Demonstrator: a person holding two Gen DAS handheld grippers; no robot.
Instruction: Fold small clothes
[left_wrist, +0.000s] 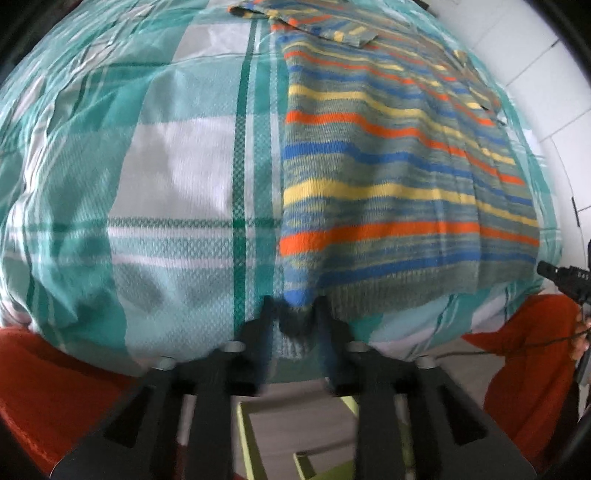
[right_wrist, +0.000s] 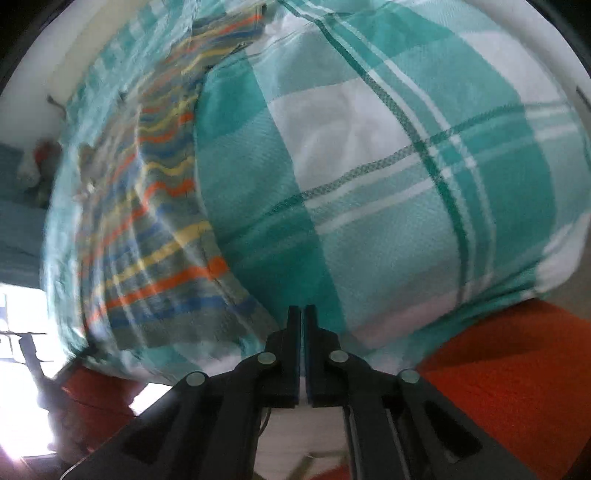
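Observation:
A striped knit sweater (left_wrist: 388, 177) in grey, blue, yellow and orange lies flat on a teal plaid cloth (left_wrist: 177, 177). My left gripper (left_wrist: 295, 314) points down at its near left corner. The corner fills the gap between the two fingers, which press on it from both sides. In the right wrist view the sweater (right_wrist: 159, 236) lies to the left, blurred. My right gripper (right_wrist: 303, 310) is shut with nothing between its fingers. It hangs over the plaid cloth (right_wrist: 369, 184) near the front edge, to the right of the sweater's hem.
A person's red garment (left_wrist: 48, 376) shows below the cloth's front edge on both sides. A hand (left_wrist: 581, 343) with black gear is at the far right. A pale green frame (left_wrist: 247, 424) stands on the floor below. White wall lies beyond the sweater.

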